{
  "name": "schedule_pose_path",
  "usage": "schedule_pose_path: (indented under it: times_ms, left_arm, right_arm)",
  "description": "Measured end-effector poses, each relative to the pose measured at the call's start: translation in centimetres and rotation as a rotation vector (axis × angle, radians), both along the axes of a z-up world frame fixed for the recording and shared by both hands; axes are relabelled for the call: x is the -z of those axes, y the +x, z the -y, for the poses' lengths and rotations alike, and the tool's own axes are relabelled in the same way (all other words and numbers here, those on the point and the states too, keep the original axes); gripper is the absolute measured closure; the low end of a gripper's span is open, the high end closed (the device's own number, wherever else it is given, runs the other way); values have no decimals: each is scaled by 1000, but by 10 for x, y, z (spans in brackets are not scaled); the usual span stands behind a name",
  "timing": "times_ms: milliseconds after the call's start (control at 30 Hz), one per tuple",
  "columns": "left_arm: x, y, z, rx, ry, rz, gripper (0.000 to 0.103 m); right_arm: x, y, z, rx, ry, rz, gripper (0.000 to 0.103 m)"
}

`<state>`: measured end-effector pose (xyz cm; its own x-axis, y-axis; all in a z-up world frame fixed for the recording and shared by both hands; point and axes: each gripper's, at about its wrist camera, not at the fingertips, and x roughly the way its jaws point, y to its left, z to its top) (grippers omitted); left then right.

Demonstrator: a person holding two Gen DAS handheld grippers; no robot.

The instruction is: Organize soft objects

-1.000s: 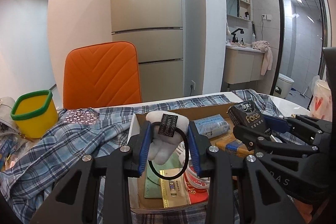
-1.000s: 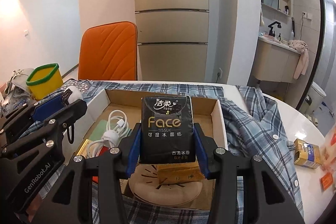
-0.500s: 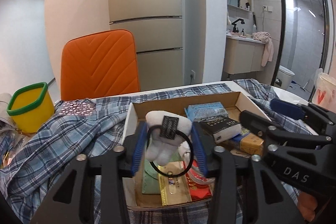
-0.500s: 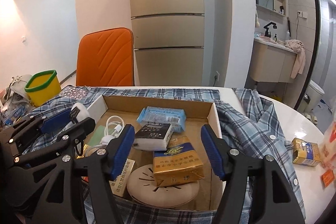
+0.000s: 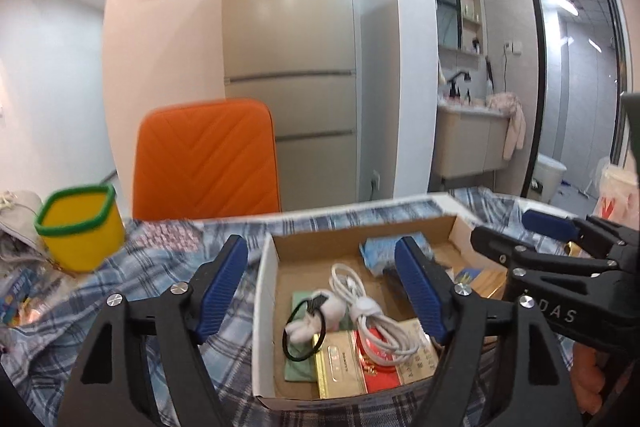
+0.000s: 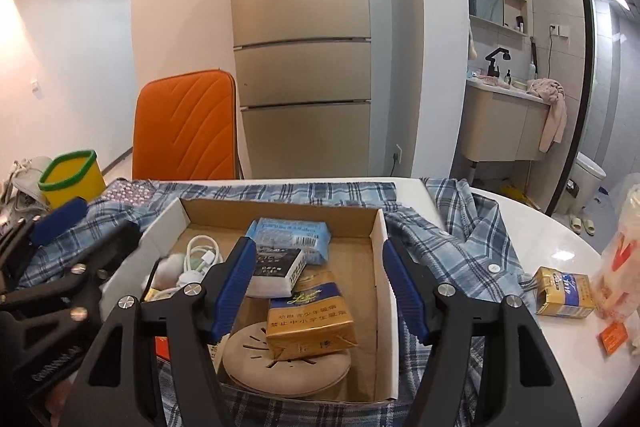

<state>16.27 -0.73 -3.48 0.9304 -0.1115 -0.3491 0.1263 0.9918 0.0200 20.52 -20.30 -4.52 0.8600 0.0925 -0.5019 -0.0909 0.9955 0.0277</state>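
Observation:
A cardboard box (image 5: 263, 291) (image 6: 387, 267) sits on a blue plaid shirt (image 5: 120, 291) (image 6: 460, 247). A white plush hair tie with a black loop (image 5: 310, 323) lies in the box's left part beside a coiled white cable (image 5: 368, 311). A black tissue pack (image 6: 276, 267) lies in the box against a blue tissue pack (image 6: 290, 233) and a gold pack (image 6: 310, 319). My left gripper (image 5: 322, 291) is open and empty above the box. My right gripper (image 6: 320, 291) is open and empty above the box.
A yellow bin with a green rim (image 5: 78, 227) stands at the left. An orange chair (image 5: 206, 159) is behind the table. A round beige lid (image 6: 280, 363) is in the box. A small gold pack (image 6: 562, 291) and a plastic bag (image 6: 622, 247) lie at the right.
Both grippers opened. The black tissue pack dropped from the right gripper into the box, then the hair tie dropped from the left gripper into the box. Both grippers lifted slightly.

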Motion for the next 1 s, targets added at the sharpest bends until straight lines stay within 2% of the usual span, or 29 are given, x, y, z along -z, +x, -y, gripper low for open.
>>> schedule_pose_path:
  times_ms: [133, 333, 467, 533, 567, 633, 733, 767, 1000]
  left_arm:
    - [-19, -15, -3, -10, -14, 92, 28]
    - [-63, -47, -11, -7, -38, 215, 26]
    - [-91, -72, -15, 10, -41, 272, 16]
    - [-102, -88, -16, 15, -38, 307, 6]
    - [-107, -95, -16, 14, -34, 321, 3]
    - [-115, -108, -16, 8, -28, 330, 2]
    - [-125, -125, -18, 18, -41, 339, 1]
    - [-128, -132, -19, 14, -45, 354, 1]
    - [-146, -171, -27, 11, -81, 407, 0]
  right_arm:
    - [-14, -6, 3, 10, 2, 38, 35]
    - [-68, -34, 18, 34, 76, 178, 35]
    - [-94, -55, 23, 28, 96, 245, 30]
    - [-105, -69, 22, 10, 101, 264, 30]
    - [-111, -80, 20, 0, 88, 286, 28]
    - [-122, -98, 19, -3, 74, 336, 16]
    - [-141, -126, 21, 8, 85, 415, 9]
    - [-147, -136, 21, 1, 90, 432, 0]
    - [-173, -187, 21, -14, 64, 521, 0]
